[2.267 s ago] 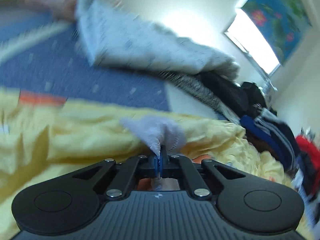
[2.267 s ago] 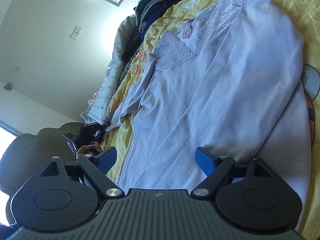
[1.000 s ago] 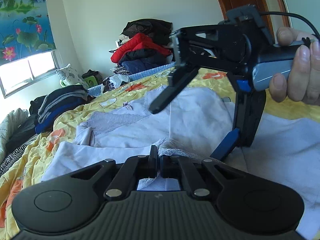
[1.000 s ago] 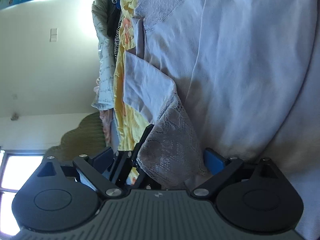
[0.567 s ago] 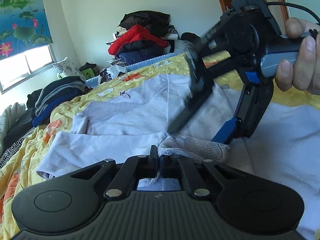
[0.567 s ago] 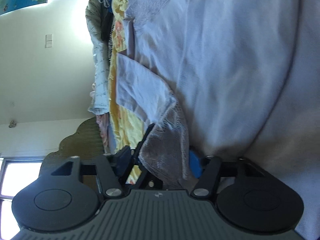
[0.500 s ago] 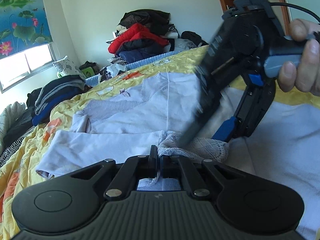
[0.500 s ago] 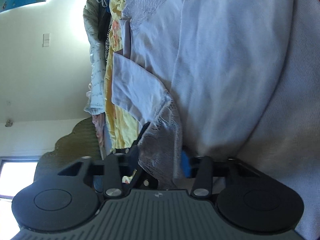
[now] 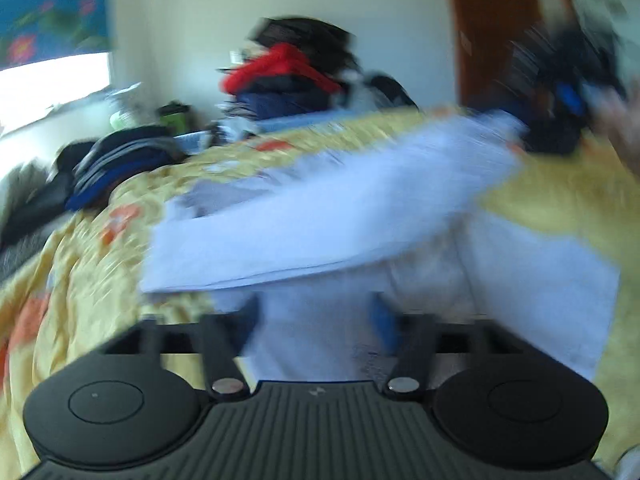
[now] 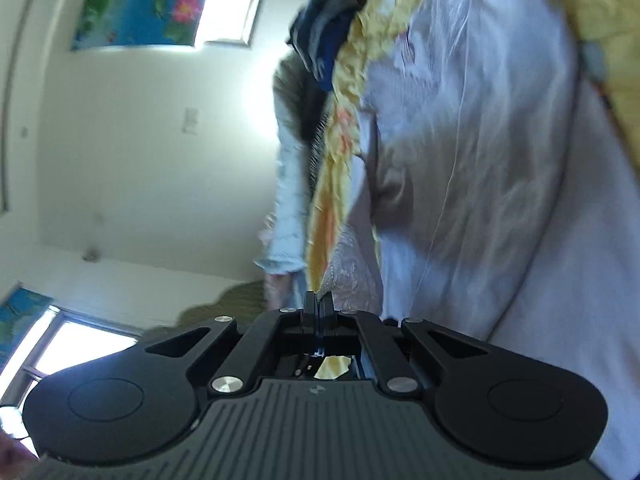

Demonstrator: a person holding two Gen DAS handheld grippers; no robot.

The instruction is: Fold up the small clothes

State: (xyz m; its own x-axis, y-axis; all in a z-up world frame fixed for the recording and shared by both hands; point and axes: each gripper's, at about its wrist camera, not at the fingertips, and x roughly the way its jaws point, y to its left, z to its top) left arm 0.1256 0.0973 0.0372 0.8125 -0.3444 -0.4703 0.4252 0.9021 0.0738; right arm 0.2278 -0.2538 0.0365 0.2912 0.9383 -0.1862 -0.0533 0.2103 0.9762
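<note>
A pale lilac top lies on the yellow bedspread; it also fills the right wrist view. My left gripper is open just above the cloth, holding nothing. My right gripper is shut on the lace cuff of the top's sleeve. In the blurred left wrist view the right gripper is at the far right and the sleeve stretches up to it across the body of the top.
Piles of dark, blue and red clothes sit at the far side of the bed. More folded dark clothes lie at the left. A window and a wooden door are behind.
My left gripper has let go of the lace cuff and opened. My right gripper has closed on the cuff and pulled the sleeve up and across the top. Both views are blurred by motion.
</note>
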